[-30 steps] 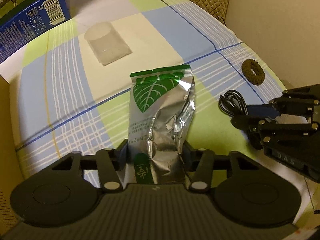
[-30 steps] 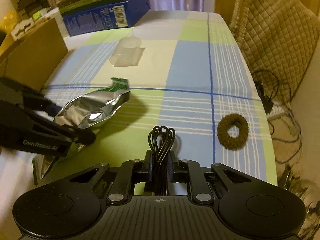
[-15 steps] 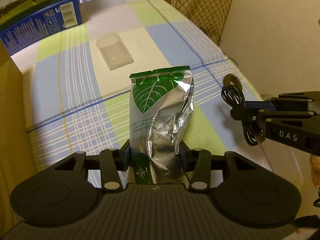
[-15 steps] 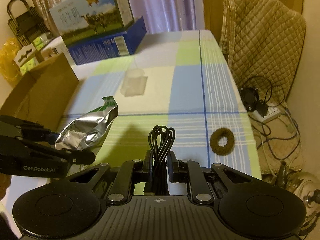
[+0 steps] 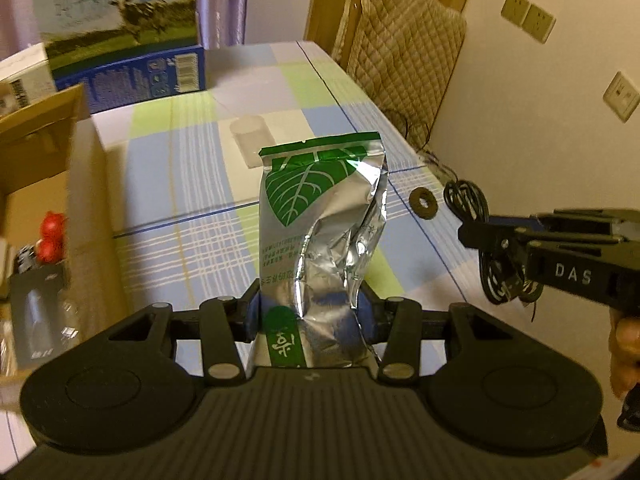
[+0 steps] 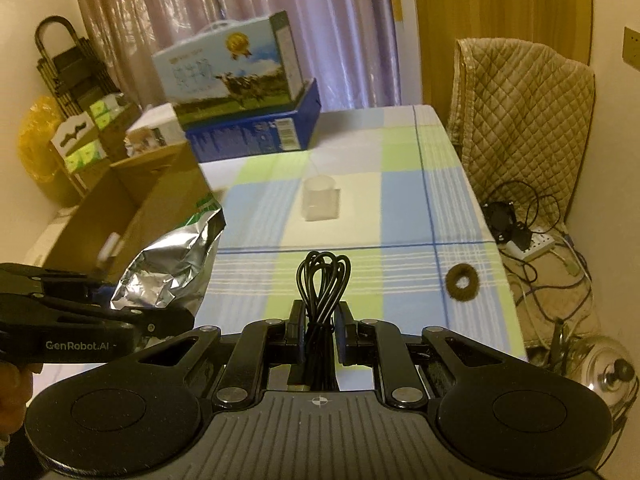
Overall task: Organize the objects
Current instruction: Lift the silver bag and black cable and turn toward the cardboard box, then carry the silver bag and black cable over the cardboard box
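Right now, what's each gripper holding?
Left gripper: shut on the foil bag.
Right gripper: shut on the coiled black cable.

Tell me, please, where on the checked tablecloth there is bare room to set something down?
The tablecloth is bare between the clear cup and the brown ring, and along the far right edge by the quilted chair. It is crowded at the far left, where the blue box and the open cardboard box stand.

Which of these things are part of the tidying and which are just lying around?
In the job:
- foil pouch, in left tongs
- black cable, in right tongs
- cardboard box

Lying about:
- brown hair tie
- clear cup
- milk carton box
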Tool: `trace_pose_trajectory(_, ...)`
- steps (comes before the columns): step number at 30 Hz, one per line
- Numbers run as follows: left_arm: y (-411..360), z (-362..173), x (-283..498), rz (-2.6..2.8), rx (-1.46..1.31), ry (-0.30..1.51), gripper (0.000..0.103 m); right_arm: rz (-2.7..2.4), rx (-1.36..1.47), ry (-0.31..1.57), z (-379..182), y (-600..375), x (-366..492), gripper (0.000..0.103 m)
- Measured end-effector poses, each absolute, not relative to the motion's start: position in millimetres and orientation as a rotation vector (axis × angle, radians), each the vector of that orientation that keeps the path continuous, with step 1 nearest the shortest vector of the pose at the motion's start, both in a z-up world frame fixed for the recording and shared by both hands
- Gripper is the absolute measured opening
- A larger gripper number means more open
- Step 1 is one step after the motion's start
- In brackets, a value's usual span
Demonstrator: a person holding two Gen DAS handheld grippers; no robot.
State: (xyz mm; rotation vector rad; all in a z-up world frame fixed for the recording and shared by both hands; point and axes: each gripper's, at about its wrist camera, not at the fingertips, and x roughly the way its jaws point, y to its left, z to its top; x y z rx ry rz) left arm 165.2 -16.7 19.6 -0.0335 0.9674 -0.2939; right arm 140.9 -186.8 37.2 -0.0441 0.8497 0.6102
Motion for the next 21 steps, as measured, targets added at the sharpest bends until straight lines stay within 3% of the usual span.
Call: trace_pose_trajectory(21,47.2,49.2,46.5,-0.194,-0.120,0.904,0.041,0.697,-0.054,0.833,42.7,-148.6,41.7,0.011)
